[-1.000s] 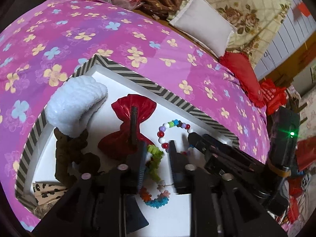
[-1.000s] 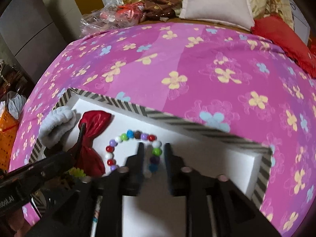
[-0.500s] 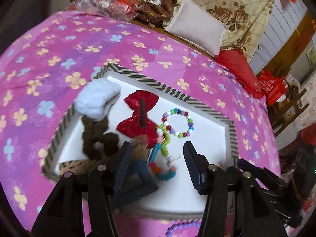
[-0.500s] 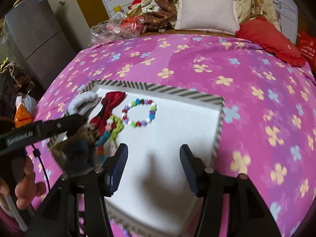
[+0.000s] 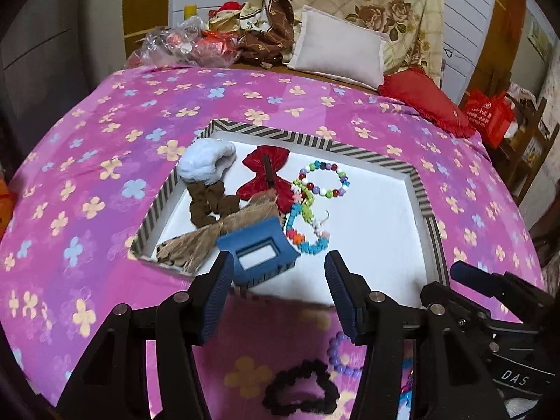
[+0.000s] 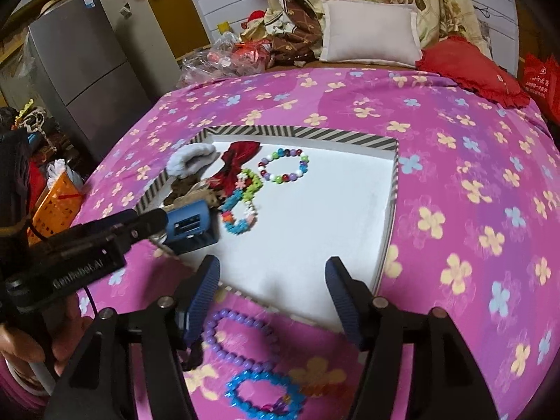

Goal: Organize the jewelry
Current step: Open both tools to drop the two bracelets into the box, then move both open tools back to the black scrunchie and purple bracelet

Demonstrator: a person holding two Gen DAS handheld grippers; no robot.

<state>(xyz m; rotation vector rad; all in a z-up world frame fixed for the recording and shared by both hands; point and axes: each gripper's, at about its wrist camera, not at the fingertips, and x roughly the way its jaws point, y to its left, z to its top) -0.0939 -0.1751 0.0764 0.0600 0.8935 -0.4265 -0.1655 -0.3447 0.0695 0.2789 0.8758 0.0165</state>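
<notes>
Lying on the pink flowered bedspread (image 5: 105, 161), the white striped-rim tray (image 5: 425, 210) is now holding the multicoloured bead bracelet (image 5: 323, 183) and star-bead bracelet (image 5: 304, 224), both just released. Both hand-held grippers are backing off empty: left hand-held gripper (image 5: 278, 297) spread, right hand-held gripper (image 6: 271, 301) opening. Purple bead bracelet (image 6: 238, 336) is waiting near.

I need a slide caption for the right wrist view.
Right gripper, jaws opening and empty, above purple bead bracelet beside striped tray.
</notes>
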